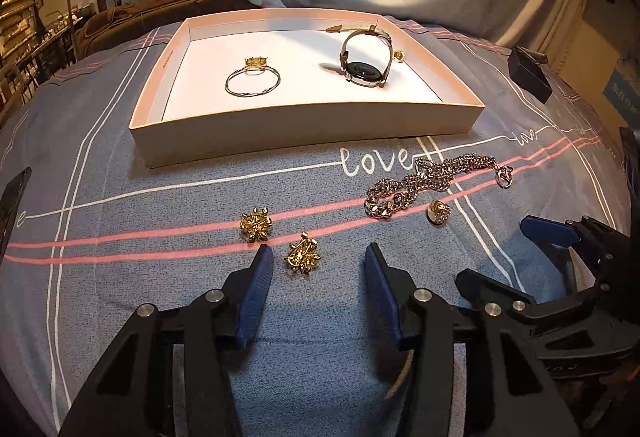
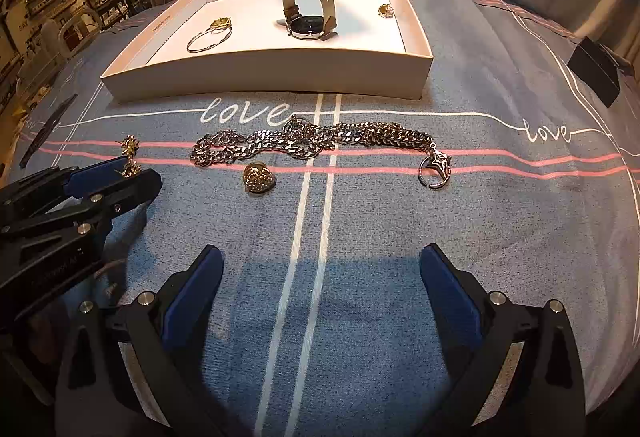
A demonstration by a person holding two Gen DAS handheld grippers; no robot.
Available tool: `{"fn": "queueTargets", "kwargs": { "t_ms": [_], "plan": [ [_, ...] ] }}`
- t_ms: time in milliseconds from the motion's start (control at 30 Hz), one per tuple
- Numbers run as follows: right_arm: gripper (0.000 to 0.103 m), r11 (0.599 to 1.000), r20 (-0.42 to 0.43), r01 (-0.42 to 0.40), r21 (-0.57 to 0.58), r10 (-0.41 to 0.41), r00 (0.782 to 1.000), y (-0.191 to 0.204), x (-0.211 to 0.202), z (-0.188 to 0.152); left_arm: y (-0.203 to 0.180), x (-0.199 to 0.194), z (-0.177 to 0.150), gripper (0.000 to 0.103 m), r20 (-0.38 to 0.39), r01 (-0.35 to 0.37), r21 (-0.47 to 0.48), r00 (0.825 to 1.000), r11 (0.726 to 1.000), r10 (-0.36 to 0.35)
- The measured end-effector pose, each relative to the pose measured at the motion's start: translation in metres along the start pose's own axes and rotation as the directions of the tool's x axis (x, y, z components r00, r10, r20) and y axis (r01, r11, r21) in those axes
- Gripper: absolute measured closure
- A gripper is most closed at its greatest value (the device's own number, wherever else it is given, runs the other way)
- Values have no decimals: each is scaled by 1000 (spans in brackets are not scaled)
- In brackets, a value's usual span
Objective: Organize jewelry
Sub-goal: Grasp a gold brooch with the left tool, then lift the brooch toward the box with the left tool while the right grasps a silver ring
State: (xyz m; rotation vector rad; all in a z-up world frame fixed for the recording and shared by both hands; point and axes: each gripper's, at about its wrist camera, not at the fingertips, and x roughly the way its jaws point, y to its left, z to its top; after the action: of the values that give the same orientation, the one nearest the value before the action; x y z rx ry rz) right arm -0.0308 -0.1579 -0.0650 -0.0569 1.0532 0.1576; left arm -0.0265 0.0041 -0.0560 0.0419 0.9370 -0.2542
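Left gripper [image 1: 318, 257]: low centre of the left wrist view, jaws apart, and there's a gold earring [image 1: 302, 260] lying on the cloth right between the blue pads, touched by neither.
Second gold earring [image 1: 256, 226]: just up and left of the first, on the pink stripes, outside the jaws.
Right gripper [image 2: 320, 257]: bottom of the right wrist view, jaws spread wide, only bare cloth and the white lines between them.
Silver chain [image 2: 312, 143]: heaped across the middle of the right wrist view, under the word "love", star clasp at its right end.
Gold heart ring [image 2: 259, 178]: just below the chain's left part, on the cloth.
Box [image 1: 300, 135]: upper centre in both views, open and shallow.
Inside the box: a bangle [image 1: 253, 79] on the left, a watch [image 1: 365, 59] standing on its side to the right, a small gold piece [image 1: 398, 55] by the right wall.
Cloth [image 1: 120, 297]: blue-grey, striped, under everything.
Black block [image 1: 529, 73]: right edge, well apart from the jewelry.
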Motion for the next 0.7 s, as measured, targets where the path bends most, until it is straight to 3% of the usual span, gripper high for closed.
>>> {"fn": "queueTargets", "kwargs": {
  "t_ms": [67, 100, 200, 267, 367, 400, 500, 700],
  "plan": [
    [5, 1000, 4, 1, -13, -1, 1000, 0, 0, 0, 0, 3, 3, 84, -1, 2, -1, 1000, 1000, -2],
    [5, 1000, 4, -2, -15, 2, 1000, 0, 0, 0, 2, 3, 4, 85, -2, 14, -12, 1000, 1000, -14],
    [5, 999, 0, -17, -29, 17, 1000, 0, 1, 3, 11, 1, 4, 85, 11, 50, -66, 999, 997, -49],
    [13, 998, 6, -38, -51, 39, 999, 3, 2, 8, 12, -2, 2, 85, 17, 45, -70, 999, 997, -44],
    [32, 994, 5, -59, -87, 59, 998, 12, 7, 20, 15, -6, -1, 85, 14, 30, -87, 999, 996, -29],
    [45, 992, 3, -81, -95, 82, 997, 14, 8, 24, 17, -7, -1, 85, 10, 32, -105, 999, 994, -31],
    [61, 986, -13, -111, -125, 110, 994, 21, 13, 32, 21, -7, 0, 85, 3, 33, -134, 999, 990, -33],
    [62, 977, -76, -122, -174, 110, 991, 27, 21, 43, 25, 0, 11, 85, -73, 20, -186, 997, 982, -34]
  ]
}}
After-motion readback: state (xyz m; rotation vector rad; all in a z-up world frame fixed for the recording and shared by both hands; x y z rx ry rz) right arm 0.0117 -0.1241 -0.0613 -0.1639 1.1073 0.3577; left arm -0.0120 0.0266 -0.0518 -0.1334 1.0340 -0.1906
